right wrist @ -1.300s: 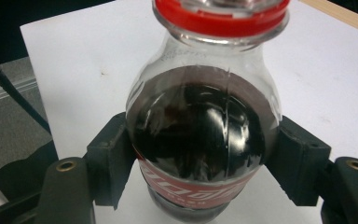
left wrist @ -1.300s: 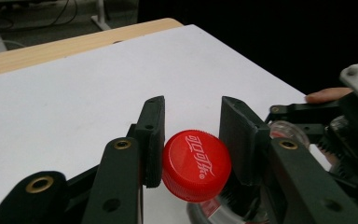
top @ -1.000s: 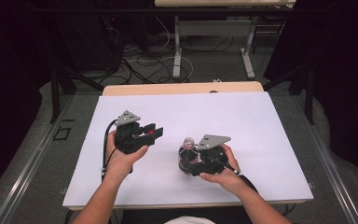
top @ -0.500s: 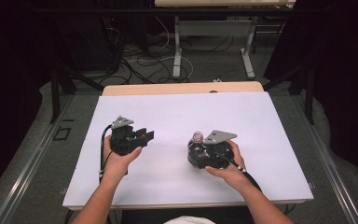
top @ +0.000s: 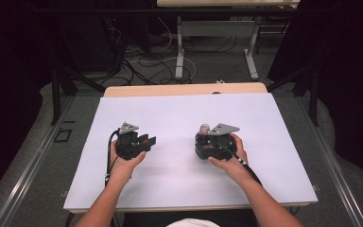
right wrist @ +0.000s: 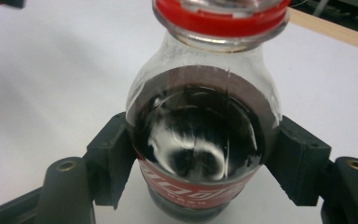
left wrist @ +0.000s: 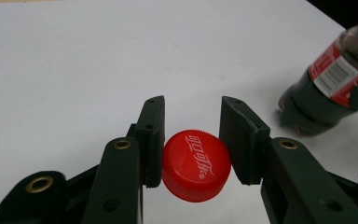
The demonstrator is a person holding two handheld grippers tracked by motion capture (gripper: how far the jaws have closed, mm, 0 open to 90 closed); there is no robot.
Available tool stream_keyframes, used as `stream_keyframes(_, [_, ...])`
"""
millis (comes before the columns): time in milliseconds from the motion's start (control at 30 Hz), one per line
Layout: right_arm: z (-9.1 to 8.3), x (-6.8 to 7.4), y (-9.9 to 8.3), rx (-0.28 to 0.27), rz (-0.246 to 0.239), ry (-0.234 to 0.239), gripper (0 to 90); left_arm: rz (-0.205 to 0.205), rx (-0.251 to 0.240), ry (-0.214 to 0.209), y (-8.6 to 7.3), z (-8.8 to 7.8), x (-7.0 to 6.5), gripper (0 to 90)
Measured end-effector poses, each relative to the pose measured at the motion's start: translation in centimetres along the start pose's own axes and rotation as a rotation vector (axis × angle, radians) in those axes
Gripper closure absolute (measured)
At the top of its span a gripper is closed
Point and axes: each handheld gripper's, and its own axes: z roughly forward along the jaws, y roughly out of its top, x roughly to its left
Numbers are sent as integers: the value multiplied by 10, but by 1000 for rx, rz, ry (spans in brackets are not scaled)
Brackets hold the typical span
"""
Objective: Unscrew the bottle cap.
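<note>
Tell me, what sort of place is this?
Probably a lab or recording workroom, not a home: a bare white-topped table stands among dark curtains, loose floor cables trail behind it, and a person works with a black hand-held gripper in each hand.

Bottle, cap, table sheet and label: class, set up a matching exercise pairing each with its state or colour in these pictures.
Things:
1. cap
2. bottle
3. table sheet
4. label

States:
A. white, bare
B. red, off the bottle, gripped by the left tongs
C. holds dark drink, gripped by the right tongs
D. red with a barcode

Pairs: 1-B, 2-C, 3-A, 4-D
</note>
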Motion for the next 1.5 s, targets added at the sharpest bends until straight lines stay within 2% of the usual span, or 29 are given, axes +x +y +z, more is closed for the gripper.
stream_keyframes(33, [4,-3,2,-3,12,-13,298,2,14,-6,0,0,1,618])
stream_keyframes(67, [7,-6,4,5,17,-16,298,5,7,4,-1,2,1,618])
stream_keyframes(100, [10,-9,6,2,26,-23,298,-6,20,-5,-1,2,1,618])
stream_keyframes(133, [13,-12,7,1,33,-26,298,-12,4,-1,-3,4,1,618])
stream_keyframes(200, [19,-16,11,-5,43,-36,298,-19,2,4,-3,5,3,618])
stream_keyframes(233, [21,-18,13,0,50,-40,298,-6,7,2,-3,5,4,619])
stream_keyframes(367, [32,-24,21,-8,72,-56,298,-6,23,2,-4,5,6,619])
stream_keyframes(433, [36,-25,26,-8,73,-61,298,-6,19,4,-4,6,6,619])
stream_keyframes(467, [39,-25,28,-18,64,-63,298,-22,11,6,-5,7,5,619])
stream_keyframes(733, [57,-21,41,-41,71,-60,297,-28,17,3,-6,8,7,619])
stream_keyframes(767, [58,-20,43,-20,64,-57,297,-31,17,3,-6,8,7,618])
stream_keyframes(800, [62,-18,43,-37,65,-57,297,-25,16,0,-5,8,9,619])
stream_keyframes(1033, [77,-7,45,-41,61,-43,296,-42,13,2,-6,8,10,619])
stream_keyframes(1100, [79,-5,45,-14,49,-40,296,-42,14,2,-6,8,10,619])
stream_keyframes(1133, [81,-4,44,-32,45,-45,296,-42,13,2,-6,8,10,618])
stream_keyframes(1333, [83,-3,41,-27,64,-47,289,-39,21,1,-7,8,11,618])
stream_keyframes(1400, [84,-1,39,-57,76,-53,286,-38,22,2,-7,9,11,619])
stream_keyframes(1500, [85,-2,38,-65,68,-56,284,-36,22,2,-7,9,10,619])
